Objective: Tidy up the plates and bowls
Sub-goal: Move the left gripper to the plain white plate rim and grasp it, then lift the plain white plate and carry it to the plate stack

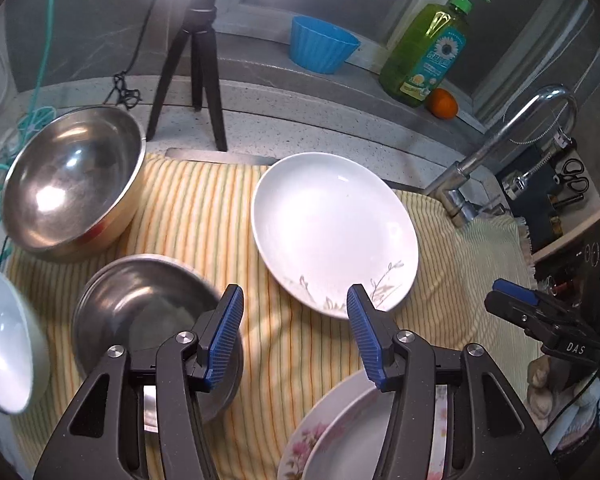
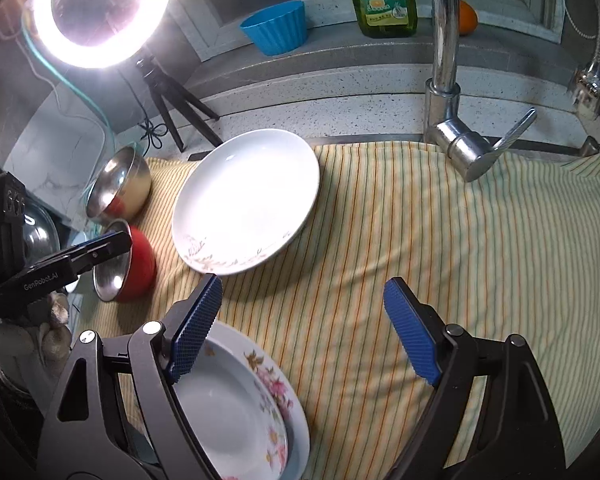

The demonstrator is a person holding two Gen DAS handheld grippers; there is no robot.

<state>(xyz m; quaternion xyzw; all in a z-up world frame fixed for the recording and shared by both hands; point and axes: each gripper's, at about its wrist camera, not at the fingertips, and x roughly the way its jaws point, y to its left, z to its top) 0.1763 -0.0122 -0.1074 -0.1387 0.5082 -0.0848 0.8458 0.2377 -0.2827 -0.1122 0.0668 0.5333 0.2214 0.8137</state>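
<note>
Both grippers, left gripper (image 1: 296,320) and right gripper (image 2: 300,320), hover with jaws apart and empty. The white plate (image 1: 334,228) lies on the striped cloth (image 2: 440,240); pinching its near rim squarely should best carry it onto the floral plates (image 2: 260,400).

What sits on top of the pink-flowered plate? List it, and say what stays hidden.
A plain white plate is nested in the pink-flowered plate. Its near side is hidden behind the right tool's finger.
</note>
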